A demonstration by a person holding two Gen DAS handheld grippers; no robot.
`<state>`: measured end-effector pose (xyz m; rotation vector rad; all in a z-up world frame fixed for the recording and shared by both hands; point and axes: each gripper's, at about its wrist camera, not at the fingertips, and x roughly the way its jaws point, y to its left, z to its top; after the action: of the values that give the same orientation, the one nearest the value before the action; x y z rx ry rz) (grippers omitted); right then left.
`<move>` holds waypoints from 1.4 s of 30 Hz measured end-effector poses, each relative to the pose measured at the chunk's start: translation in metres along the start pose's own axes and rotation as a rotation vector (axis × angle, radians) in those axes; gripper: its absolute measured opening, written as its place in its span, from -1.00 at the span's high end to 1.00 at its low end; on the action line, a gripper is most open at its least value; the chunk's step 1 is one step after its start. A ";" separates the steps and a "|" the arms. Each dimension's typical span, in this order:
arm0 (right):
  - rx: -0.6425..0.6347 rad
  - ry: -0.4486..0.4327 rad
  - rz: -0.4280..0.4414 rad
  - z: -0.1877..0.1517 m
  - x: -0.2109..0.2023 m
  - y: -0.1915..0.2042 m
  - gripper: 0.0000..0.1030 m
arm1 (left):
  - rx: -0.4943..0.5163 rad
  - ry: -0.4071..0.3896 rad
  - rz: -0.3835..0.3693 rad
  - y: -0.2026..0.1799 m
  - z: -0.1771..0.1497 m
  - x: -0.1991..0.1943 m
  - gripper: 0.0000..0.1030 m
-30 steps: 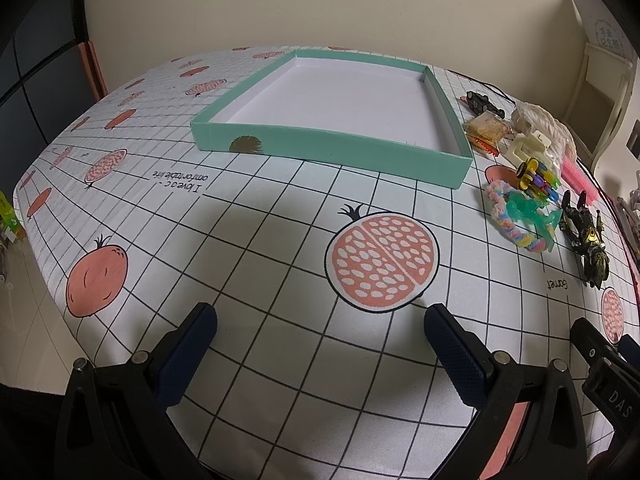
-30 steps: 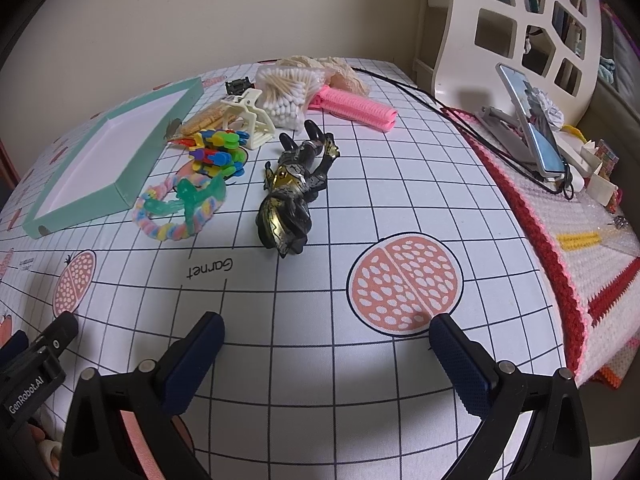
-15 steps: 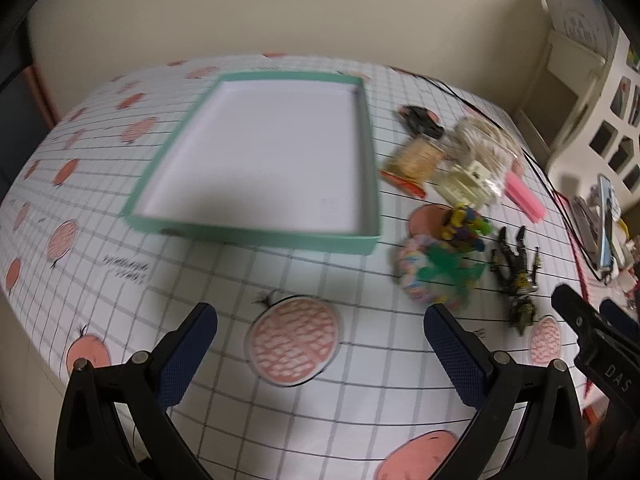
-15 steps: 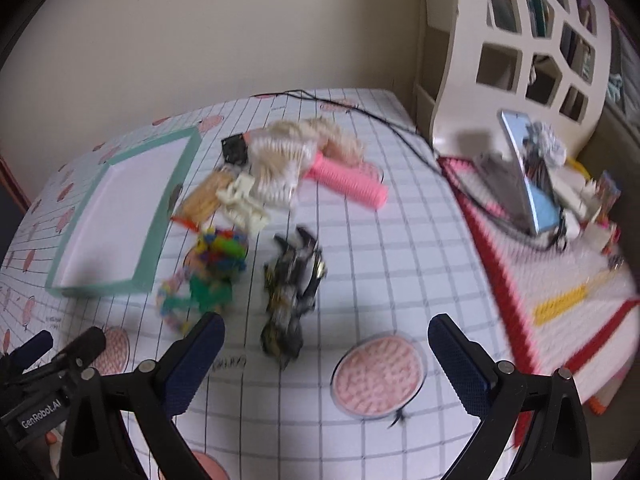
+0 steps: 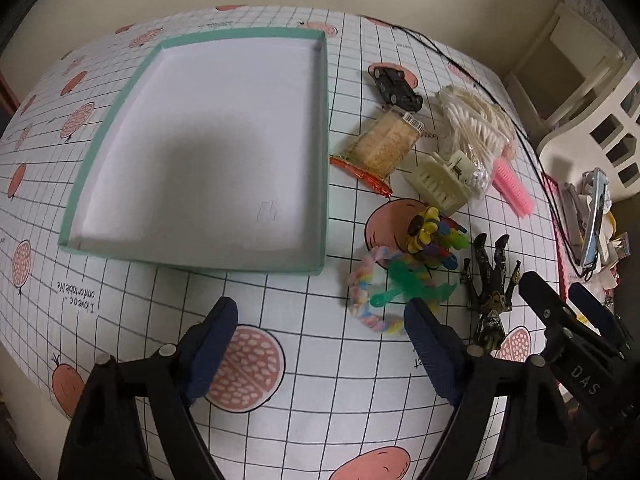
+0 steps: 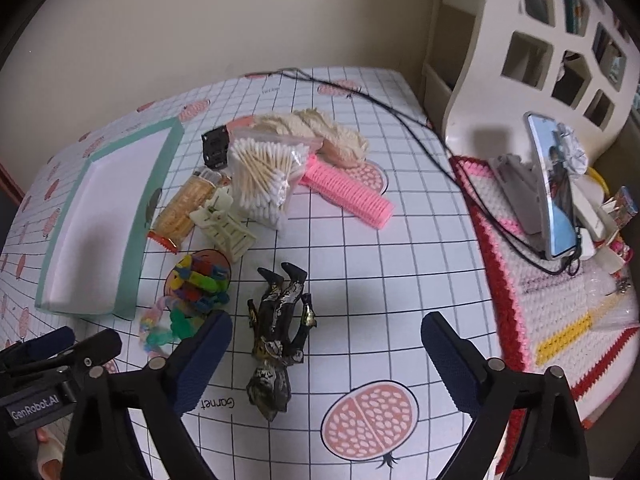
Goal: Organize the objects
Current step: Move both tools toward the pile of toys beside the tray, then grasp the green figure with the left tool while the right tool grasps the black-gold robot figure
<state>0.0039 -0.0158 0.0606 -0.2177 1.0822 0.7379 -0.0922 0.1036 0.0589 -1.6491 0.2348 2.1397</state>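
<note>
Above the gridded tablecloth (image 5: pixel 304 392), 2 grippers hover, jaws spread.
Left gripper (image 5: pixel 320 328) and right gripper (image 6: pixel 326 336) hold nothing; teal tray (image 5: pixel 324 128) empty.

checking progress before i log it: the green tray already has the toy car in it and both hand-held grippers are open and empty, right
Not quite. The green tray holds nothing yet; the toy car sits on the tablecloth beside it, as the left wrist view shows. The rest holds: the left hand-held gripper and the right hand-held gripper are both open and empty.
</note>
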 end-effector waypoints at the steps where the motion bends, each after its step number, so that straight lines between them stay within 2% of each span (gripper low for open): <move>1: -0.001 0.007 0.004 0.001 0.002 0.001 -0.85 | 0.003 0.004 0.005 -0.001 0.002 0.002 -0.66; 2: -0.005 0.015 0.006 0.002 0.005 0.001 -0.81 | 0.007 0.005 0.002 -0.002 0.002 0.001 -0.65; 4: -0.022 0.030 0.003 0.003 0.011 0.003 -0.76 | 0.021 0.005 -0.004 -0.004 0.003 0.004 -0.50; 7: -0.033 0.049 0.012 0.001 0.018 0.003 -0.71 | 0.007 0.024 -0.043 -0.002 0.000 0.010 -0.46; 9: -0.030 0.066 0.021 -0.001 0.021 0.002 -0.65 | 0.008 0.036 -0.050 -0.002 0.000 0.015 -0.31; 14: -0.040 0.102 0.039 -0.008 0.027 0.004 -0.60 | 0.020 0.071 -0.063 -0.001 -0.004 0.024 -0.27; 17: -0.064 0.109 0.030 -0.011 0.029 0.009 -0.58 | 0.045 0.059 -0.049 -0.003 -0.007 0.019 -0.22; 22: -0.066 0.130 0.051 -0.013 0.030 0.010 -0.50 | 0.098 0.020 -0.072 -0.008 -0.011 0.005 -0.16; 24: -0.064 0.131 0.053 -0.013 0.030 0.008 -0.43 | 0.109 0.020 -0.072 -0.009 -0.012 0.005 -0.04; 29: -0.058 0.164 0.079 -0.014 0.036 0.006 -0.26 | 0.113 0.035 -0.098 -0.013 -0.009 0.009 0.03; 36: -0.059 0.183 0.112 -0.013 0.039 0.005 -0.10 | 0.178 -0.032 -0.091 -0.022 -0.005 -0.005 0.07; 39: -0.059 0.186 0.103 -0.011 0.039 0.001 -0.03 | 0.201 -0.031 -0.097 -0.025 -0.015 -0.013 0.17; 42: -0.043 0.194 0.097 -0.009 0.039 -0.006 0.00 | 0.214 -0.016 -0.108 -0.042 -0.009 0.004 0.19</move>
<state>0.0111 -0.0077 0.0213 -0.2789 1.2687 0.8406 -0.0669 0.1391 0.0576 -1.4884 0.3491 1.9725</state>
